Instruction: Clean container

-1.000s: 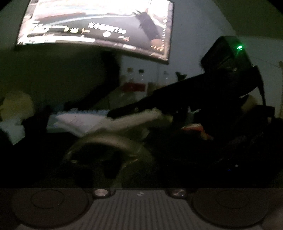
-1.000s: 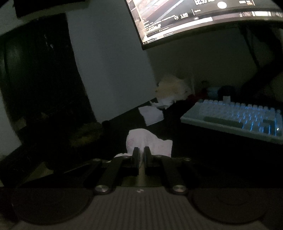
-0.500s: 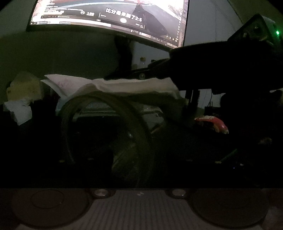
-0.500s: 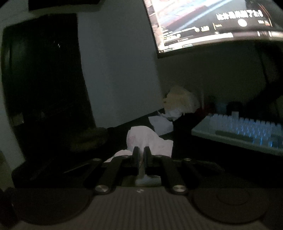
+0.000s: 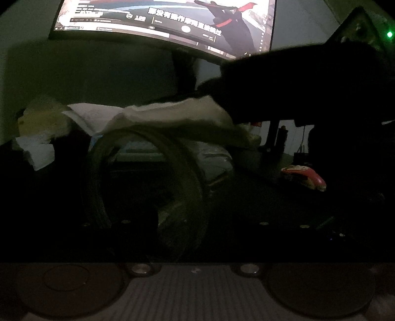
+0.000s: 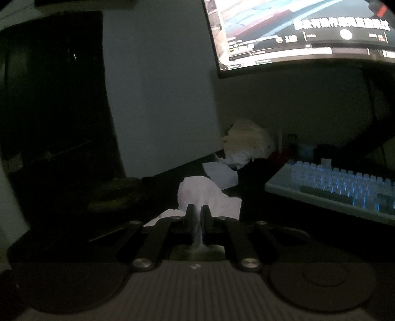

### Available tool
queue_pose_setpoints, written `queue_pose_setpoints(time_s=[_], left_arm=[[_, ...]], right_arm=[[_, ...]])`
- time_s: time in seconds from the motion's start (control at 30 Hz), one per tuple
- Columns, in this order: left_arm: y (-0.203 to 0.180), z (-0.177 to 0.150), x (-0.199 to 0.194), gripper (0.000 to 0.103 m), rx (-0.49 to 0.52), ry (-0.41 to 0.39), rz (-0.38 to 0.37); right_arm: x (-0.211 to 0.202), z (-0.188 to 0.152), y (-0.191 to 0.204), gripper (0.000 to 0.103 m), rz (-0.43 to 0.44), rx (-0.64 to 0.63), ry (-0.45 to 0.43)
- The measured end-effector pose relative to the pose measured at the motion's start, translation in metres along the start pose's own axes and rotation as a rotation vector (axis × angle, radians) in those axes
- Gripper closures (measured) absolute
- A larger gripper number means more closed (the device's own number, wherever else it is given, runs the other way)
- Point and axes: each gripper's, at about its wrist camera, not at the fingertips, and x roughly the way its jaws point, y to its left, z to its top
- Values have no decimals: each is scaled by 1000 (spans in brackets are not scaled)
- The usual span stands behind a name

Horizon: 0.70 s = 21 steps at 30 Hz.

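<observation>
The scene is very dark. A clear round container (image 5: 145, 182) lies tilted on its side right in front of my left gripper, its rim facing the camera; the left fingers are lost in the dark, so their state is unclear. My right gripper (image 6: 197, 214) is shut on a white tissue (image 6: 200, 195). In the left wrist view that tissue (image 5: 172, 116) lies across the container's top rim, with the right gripper (image 5: 232, 108) reaching in from the right as a black shape.
A lit curved monitor (image 5: 167, 22) hangs above the desk. A backlit keyboard (image 6: 340, 185) sits to the right. Crumpled tissues (image 6: 244, 145) are piled at the back by the wall. A red-and-white wrapper (image 5: 306, 175) lies at the right.
The left view has tilted up from the container's side to facing its rim. The right gripper has brought the tissue over the container's top rim. The right view has shifted left.
</observation>
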Motion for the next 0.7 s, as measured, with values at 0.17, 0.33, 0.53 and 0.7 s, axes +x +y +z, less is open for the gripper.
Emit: queue_pose_setpoints(time_s=[0.17,0.33,0.53,0.7], left_arm=[[16,1,-8,39,-14,9,19],[7,42,41,39,-12,14,26],[-5,67,78,39,-19,15,30],[-8,66,78,37,-29,24,44]], right_arm=[[3,1,-26,96,-167,54,4],[3,1,-3,95,-80,19,-2],[3,-5,-11,96,-113,40,-36],[2,-5,-17,95,-192,55,-30]])
